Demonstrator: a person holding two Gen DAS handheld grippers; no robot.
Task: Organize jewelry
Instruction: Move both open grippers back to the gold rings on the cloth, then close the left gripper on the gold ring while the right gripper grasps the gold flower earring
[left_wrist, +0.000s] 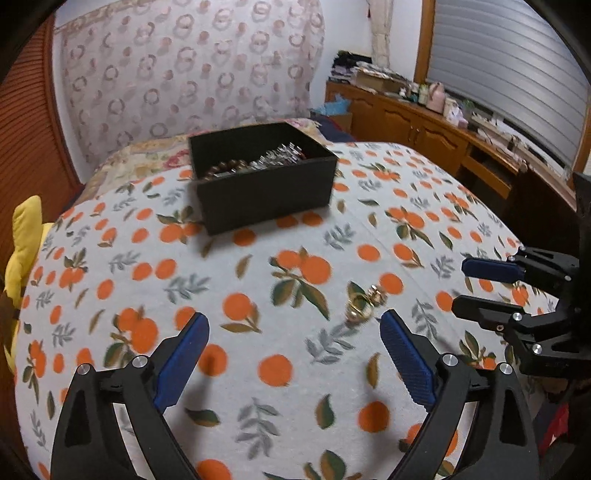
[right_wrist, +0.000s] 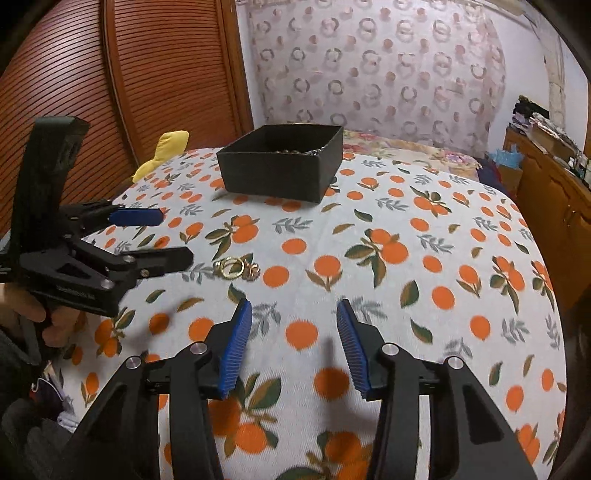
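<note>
A small heap of gold rings and earrings (left_wrist: 364, 302) lies on the orange-print cloth (left_wrist: 258, 280), just ahead of my left gripper (left_wrist: 293, 328). That gripper stands wide open with nothing between its blue pads. The same gold pieces (right_wrist: 236, 267) appear in the right wrist view, ahead and left of my right gripper (right_wrist: 294, 314), which is open and empty. A black box (left_wrist: 264, 184) farther back holds bead bracelets and silvery pieces. From the side, the left gripper (right_wrist: 173, 236) shows just left of the gold pieces, and the right gripper (left_wrist: 460, 286) shows to their right.
A yellow plush toy (left_wrist: 26, 236) lies at the cloth's left edge. Wooden cabinets (left_wrist: 424, 129) with clutter run along the right wall under a window. A slatted wooden door (right_wrist: 147, 74) stands at the left. A person's hand (right_wrist: 40, 317) grips the left tool.
</note>
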